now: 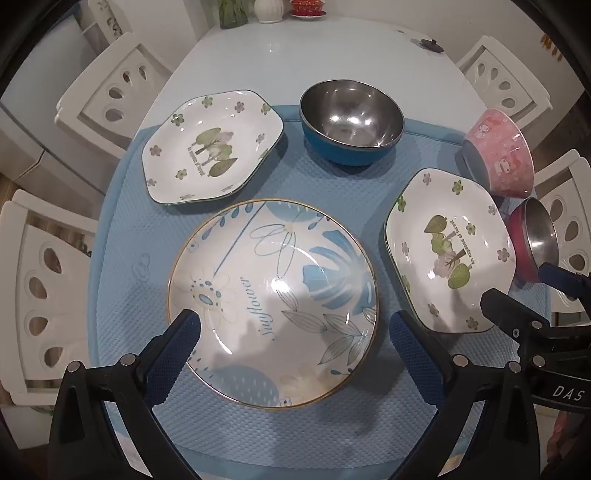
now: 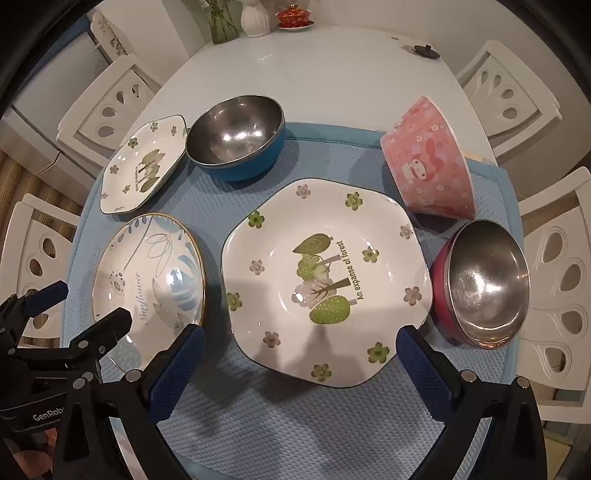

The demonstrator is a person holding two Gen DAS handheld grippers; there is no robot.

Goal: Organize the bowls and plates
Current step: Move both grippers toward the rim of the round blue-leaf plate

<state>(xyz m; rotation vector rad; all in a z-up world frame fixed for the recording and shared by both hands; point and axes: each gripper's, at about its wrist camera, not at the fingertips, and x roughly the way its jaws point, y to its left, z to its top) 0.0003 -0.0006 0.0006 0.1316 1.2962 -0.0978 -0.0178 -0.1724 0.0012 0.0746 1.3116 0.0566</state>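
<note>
A white desk [image 2: 332, 74] carries a blue mat [image 2: 295, 424] at its near edge; a white vase [image 2: 255, 18], a red lidded cup [image 2: 294, 16] and a glass vase [image 2: 221, 26] stand along its far edge; a small dark lid [image 2: 426, 50] lies near the far right corner.

The sunflower plate [image 1: 273, 302] looked glossy glazed ceramic; the blue bowl [image 1: 351, 125] had a shiny metal interior; the blue mat [image 1: 332, 424] looked dimpled and matt.

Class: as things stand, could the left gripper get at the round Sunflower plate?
Probably yes. The left gripper is open and holds nothing, and the Sunflower plate lies straight ahead between its fingers on the blue mat, with nothing stacked on it.
</note>
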